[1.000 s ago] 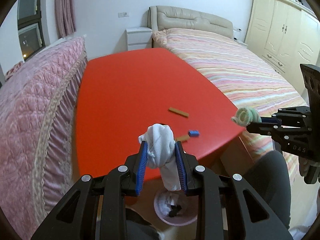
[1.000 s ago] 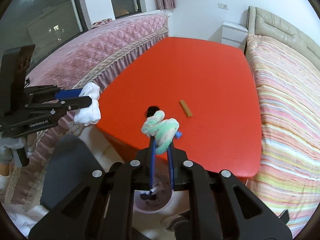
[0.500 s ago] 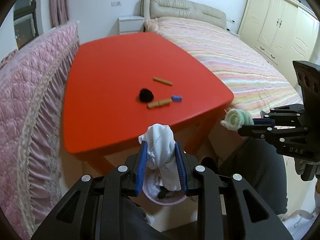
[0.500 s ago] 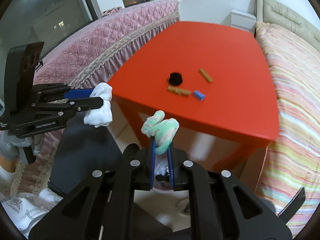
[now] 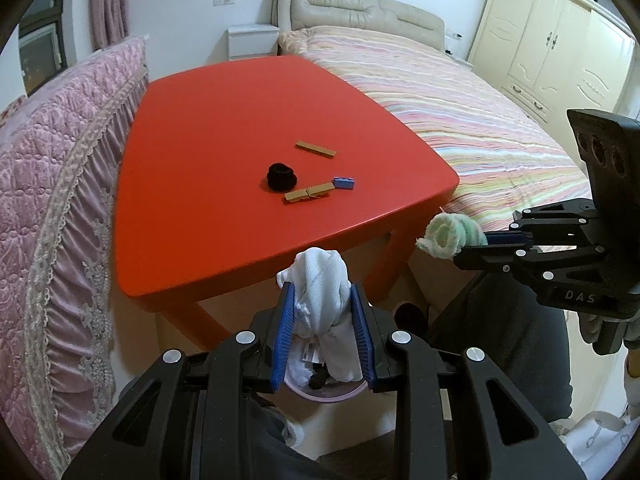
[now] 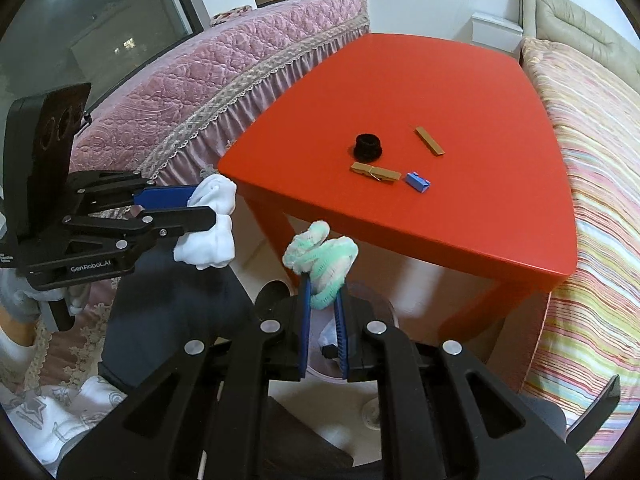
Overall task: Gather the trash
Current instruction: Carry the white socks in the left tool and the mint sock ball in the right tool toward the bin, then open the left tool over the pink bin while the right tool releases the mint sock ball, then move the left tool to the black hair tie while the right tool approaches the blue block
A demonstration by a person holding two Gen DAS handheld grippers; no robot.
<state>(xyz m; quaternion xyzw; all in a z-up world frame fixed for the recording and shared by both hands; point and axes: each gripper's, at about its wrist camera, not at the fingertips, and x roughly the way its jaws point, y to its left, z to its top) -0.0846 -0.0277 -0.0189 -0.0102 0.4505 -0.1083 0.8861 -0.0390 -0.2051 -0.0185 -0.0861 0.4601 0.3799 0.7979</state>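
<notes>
A white rag (image 5: 320, 296) is clamped between the blue pads of the left tool (image 5: 323, 320); the pads are closed only as far as the bunched cloth allows, and its tail hangs down between them. A green rag (image 6: 326, 256) is gripped in the right tool (image 6: 323, 312), whose pads are drawn close together on its lower part, with the rest bulging above the tips. Both tools are held off the near edge of the red counter (image 5: 224, 128), above the floor. A pink bin (image 5: 328, 390) is seen below the left tool, partly hidden by the fingers; white and dark scraps lie in it. In the right wrist view the bin (image 6: 384, 308) is seen under the right tool as well.

On the counter a black ring (image 6: 367, 147), a clothespin (image 6: 375, 173), a blue block (image 6: 417, 182) and a wooden strip (image 6: 429, 141) are left. The ring and the clothespin lie just beside each other; the strip lies apart, farther in. The counter is flanked by a pink bed (image 6: 224, 80) and a striped bed (image 5: 460, 120).
</notes>
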